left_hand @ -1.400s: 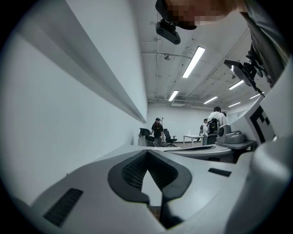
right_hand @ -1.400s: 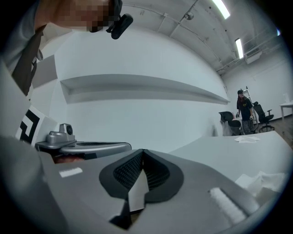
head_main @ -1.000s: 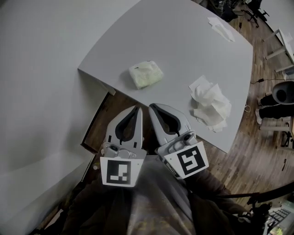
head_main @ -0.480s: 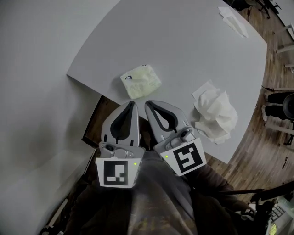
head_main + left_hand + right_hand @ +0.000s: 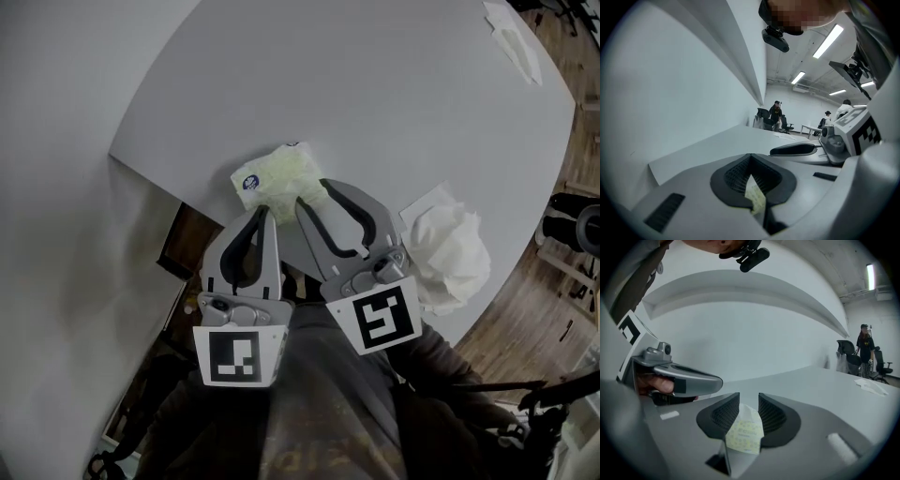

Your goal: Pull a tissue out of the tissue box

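The tissue pack (image 5: 279, 176) is a soft pale-yellow packet lying near the table's front corner. My right gripper (image 5: 314, 194) is open by a narrow gap, its tips at the pack's near right edge. In the right gripper view the pack (image 5: 745, 430) shows in the gap between the jaws of the right gripper (image 5: 749, 401). My left gripper (image 5: 265, 215) is shut and empty, its tips just short of the pack's near edge. In the left gripper view the left gripper (image 5: 750, 157) has its tips together, and a strip of the pack (image 5: 755, 198) shows through the hollow behind them.
A heap of crumpled white tissues (image 5: 450, 248) lies on the white table (image 5: 375, 94) to the right of the grippers. One more tissue (image 5: 516, 42) lies at the far right edge. The table's corner (image 5: 114, 156) is at left, with wooden floor below. People (image 5: 865, 345) stand far off.
Both grippers have moved forward to the tissue pack. The right gripper's jaws, together before, now stand slightly apart. The left gripper stays shut.
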`<state>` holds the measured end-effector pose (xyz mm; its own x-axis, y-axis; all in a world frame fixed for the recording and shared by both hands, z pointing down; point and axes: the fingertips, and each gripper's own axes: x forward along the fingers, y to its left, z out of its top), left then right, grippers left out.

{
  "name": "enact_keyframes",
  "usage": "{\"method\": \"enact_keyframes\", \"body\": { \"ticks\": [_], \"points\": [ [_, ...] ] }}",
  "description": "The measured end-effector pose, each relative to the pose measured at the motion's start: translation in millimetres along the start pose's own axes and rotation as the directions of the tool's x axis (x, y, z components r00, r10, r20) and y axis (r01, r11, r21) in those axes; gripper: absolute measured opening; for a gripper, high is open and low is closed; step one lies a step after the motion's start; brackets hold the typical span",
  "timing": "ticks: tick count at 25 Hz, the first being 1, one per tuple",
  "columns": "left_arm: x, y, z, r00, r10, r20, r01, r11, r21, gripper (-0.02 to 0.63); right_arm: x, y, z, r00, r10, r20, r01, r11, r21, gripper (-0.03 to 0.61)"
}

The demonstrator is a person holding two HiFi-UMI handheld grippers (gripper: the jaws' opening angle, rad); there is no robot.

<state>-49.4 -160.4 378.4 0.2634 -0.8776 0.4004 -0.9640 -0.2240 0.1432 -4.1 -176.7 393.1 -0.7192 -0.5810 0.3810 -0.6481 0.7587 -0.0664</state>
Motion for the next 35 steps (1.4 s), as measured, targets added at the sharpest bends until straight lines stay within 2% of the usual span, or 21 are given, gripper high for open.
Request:
{"method": "enact_keyframes", "body": {
  "ticks": [3, 8, 19, 21, 23, 31, 35],
  "points": [
    [11, 5, -8, 1.000, 0.004, -0.025, -0.004, 1.000, -0.001, -0.003, 15, -6, -12, 0.999, 0.006, -0.032, -0.008, 0.999, -0.046, 0.098],
    [21, 12, -16, 0.999, 0.012, -0.043, -0.013, 1.000, -0.019, -0.003, 27, -13, -31, 0.996, 0.005, -0.089, -0.009, 0.999, -0.039, 0.098],
    [26, 10, -23, 0.998, 0.014, -0.053, -0.016, 0.999, -0.033, -0.003, 30, -16, -49, 0.989, 0.002, -0.147, -0.010, 0.998, -0.059, 0.094],
    [26, 10, -25, 0.998, 0.015, -0.060, -0.017, 0.999, -0.034, -0.003, 31, -17, -50, 0.989, -0.015, -0.150, 0.005, 0.998, -0.065, 0.054],
    [26, 11, -26, 0.998, 0.018, -0.064, -0.020, 0.999, -0.035, -0.003, 31, -19, -49, 0.990, -0.026, -0.142, 0.016, 0.997, -0.071, 0.003],
    [24, 12, -14, 0.999, 0.025, -0.031, -0.026, 0.999, -0.032, -0.003, 19, -15, -10, 1.000, 0.005, -0.016, -0.006, 1.000, -0.015, 0.003],
    [10, 12, 7, 0.999, 0.024, 0.021, -0.024, 1.000, -0.020, -0.003, 5, -12, 22, 0.999, -0.021, 0.050, 0.022, 1.000, -0.018, 0.003]
  ]
}}
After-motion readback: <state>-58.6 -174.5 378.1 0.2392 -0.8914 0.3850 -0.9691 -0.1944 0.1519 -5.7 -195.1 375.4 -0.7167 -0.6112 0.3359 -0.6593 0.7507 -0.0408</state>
